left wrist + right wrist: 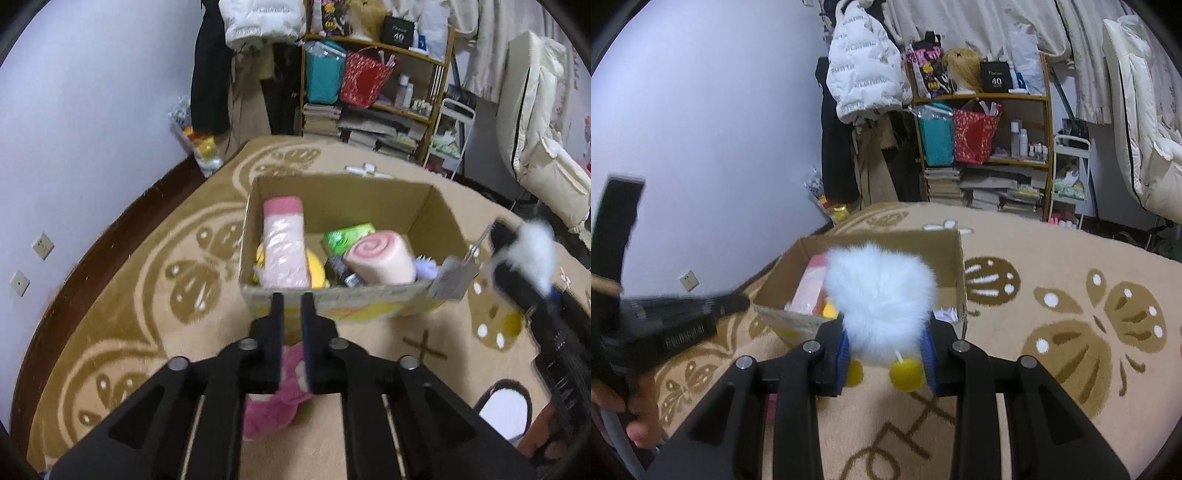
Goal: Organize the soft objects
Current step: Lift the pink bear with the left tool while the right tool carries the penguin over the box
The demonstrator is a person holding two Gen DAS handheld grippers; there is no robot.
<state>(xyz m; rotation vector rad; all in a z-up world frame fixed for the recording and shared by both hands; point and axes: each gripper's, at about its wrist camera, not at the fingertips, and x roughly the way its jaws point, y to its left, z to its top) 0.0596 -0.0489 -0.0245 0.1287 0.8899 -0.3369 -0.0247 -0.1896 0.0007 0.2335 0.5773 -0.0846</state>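
We carry the white fluffy toy (881,306) in the closed right fingers (886,354) and the pink cloth (271,402) in the closed left fingers (293,306); next we should release both over the box (332,295).

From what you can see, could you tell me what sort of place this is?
Probably a lived-in bedroom or storage room at home: a patterned rug, a cluttered shelf with bags and books, and a white jacket hanging up.

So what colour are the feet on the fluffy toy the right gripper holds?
Yellow: the white fluffy toy has round yellow feet, clearest in the right wrist view.
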